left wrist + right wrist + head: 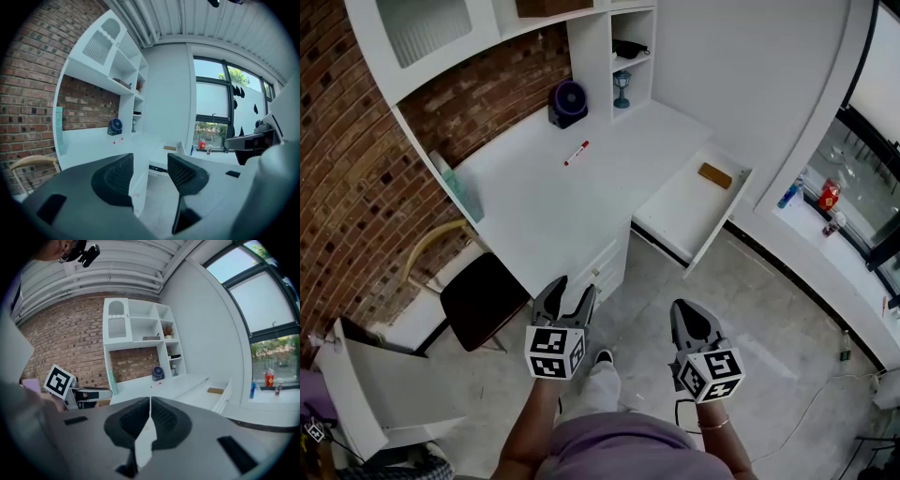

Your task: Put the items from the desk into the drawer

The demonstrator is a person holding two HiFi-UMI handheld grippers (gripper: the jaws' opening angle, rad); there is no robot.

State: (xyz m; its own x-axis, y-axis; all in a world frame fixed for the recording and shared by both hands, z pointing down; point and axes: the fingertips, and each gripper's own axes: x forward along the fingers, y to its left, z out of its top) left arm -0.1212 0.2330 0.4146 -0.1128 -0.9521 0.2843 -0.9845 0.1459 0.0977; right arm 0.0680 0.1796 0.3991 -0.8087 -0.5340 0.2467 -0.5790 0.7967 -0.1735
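Progress: one piece in, more to go
A tan block (714,175) lies in the open drawer (675,211); a red marker (577,153) waits on the counter (553,202). Well short of it, the left hand-held gripper (570,298) gapes empty and the right hand-held gripper (686,314) is closed on nothing.

We see the jaws of the right hand-held gripper (150,401) pressed together. Ahead of it stands the white table (180,383). On the table, straight ahead, lies a red marker (155,385), and a dark fan (157,372) stands beyond the marker. Ahead and to the right, a drawer (223,395) is pulled out, with a brown block (215,390) inside it.
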